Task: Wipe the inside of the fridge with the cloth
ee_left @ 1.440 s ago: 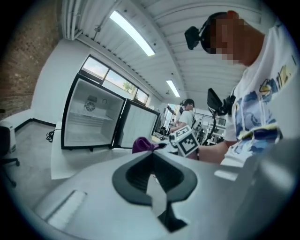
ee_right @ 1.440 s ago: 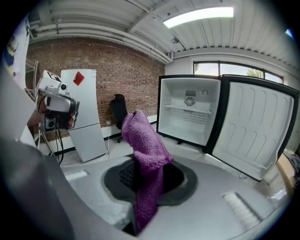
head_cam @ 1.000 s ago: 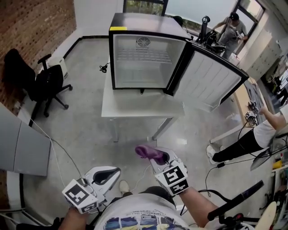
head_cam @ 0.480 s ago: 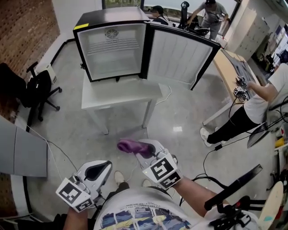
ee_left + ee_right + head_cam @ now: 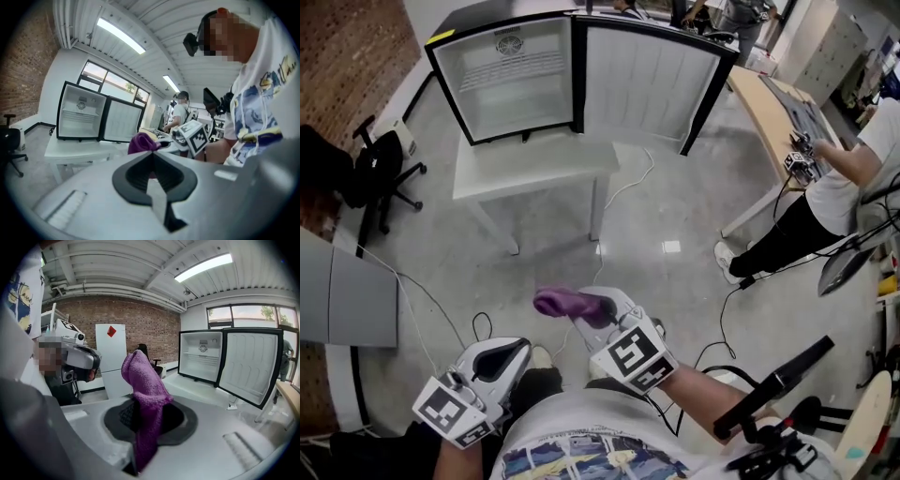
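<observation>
Right gripper [image 5: 598, 313] is clamping the purple cloth [image 5: 565, 302], jaws pinched on a bunched fold. In the right gripper view the cloth is standing up out of the jaw slot, with a tail hanging down below it. Left gripper [image 5: 517, 349] is holding nothing; its jaws are sitting together and the only purple showing past them is the cloth in the other gripper.

The cloth is looking like a knitted, fuzzy rag: likely light, soft and floppy, not slippery, not fragile. It is probably going to fold and drag rather than push flat, so the hold near the middle of the bundle, leaving a free wad forward of the jaws, seems right for wiping. A grip at a corner would likely let it flap.

Both grippers are hanging low in front of the person's torso. The fridge [image 5: 508, 103] is sitting on a white table [image 5: 534, 167] well apart from them, across bare floor, with its door [image 5: 642, 80] swung wide and the white interior showing. No wiping contact yet; judged as the approach stage, with the cloth well short of the fridge opening.
</observation>
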A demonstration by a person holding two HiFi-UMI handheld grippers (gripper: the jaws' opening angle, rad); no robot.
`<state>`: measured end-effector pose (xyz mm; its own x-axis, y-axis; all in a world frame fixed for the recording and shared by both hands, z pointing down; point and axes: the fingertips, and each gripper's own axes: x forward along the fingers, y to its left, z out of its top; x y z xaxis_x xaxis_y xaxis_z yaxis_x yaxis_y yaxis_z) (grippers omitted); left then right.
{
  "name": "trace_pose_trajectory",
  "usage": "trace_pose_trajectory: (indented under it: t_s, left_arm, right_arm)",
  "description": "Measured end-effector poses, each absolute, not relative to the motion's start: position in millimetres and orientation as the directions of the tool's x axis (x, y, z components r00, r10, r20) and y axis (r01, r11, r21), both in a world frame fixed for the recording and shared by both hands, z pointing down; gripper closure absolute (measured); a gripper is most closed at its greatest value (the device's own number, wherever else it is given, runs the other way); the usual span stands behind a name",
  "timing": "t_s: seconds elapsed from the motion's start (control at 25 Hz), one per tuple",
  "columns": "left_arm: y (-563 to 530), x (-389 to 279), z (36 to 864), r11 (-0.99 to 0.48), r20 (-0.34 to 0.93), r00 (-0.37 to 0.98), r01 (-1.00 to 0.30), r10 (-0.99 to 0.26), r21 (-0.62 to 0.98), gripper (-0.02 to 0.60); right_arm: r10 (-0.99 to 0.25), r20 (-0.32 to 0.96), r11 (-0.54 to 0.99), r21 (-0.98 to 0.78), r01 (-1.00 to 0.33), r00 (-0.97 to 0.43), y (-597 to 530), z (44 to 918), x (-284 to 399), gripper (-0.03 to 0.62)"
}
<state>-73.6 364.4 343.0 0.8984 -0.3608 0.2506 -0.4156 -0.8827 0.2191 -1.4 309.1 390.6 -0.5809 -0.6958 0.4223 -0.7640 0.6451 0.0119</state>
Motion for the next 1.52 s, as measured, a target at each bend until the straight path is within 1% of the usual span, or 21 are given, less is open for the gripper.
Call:
trace_pose_trajectory:
  t_s: [0.2, 0.4, 0.64, 0.88, 1.24, 1.52]
  left_arm:
    - [365, -79, 343, -0.898, 0.265, 0.907, -0.387, -0.328, 0.212, 0.575]
    - [352, -84, 326, -0.922, 0.237, 0.924, -0.344, -0.3, 0.176, 0.575]
    - [349, -103, 335, -0.923, 0.242, 0.927, -0.334, -0.285, 0.189, 0.575]
    - [349, -109, 335, -0.93, 0.23, 0.936, -0.312, -0.266, 0.195, 0.575]
    - [347, -130, 345, -0.927, 0.236, 0.937, -0.309, -0.259, 0.21, 0.575]
    - [354, -133, 342, -0.928, 0.233, 0.938, -0.306, -0.257, 0.21, 0.575]
  right_arm:
    - [-0.72, 0.408, 0.621, 0.017, -0.784, -0.562, 317, 379, -1, 0.54]
    - [-0.751, 0.381, 0.598, 0.047, -0.8, -0.54, 316, 360, -9, 0.54]
    - [-0.76, 0.374, 0.593, 0.067, -0.802, -0.531, 319, 352, -26, 0.54]
    - [-0.763, 0.385, 0.585, 0.068, -0.808, -0.52, 322, 354, -34, 0.54]
    - [-0.755, 0.417, 0.59, 0.093, -0.802, -0.507, 322, 358, -53, 0.54]
    - [-0.749, 0.421, 0.597, 0.096, -0.796, -0.511, 330, 354, -59, 0.54]
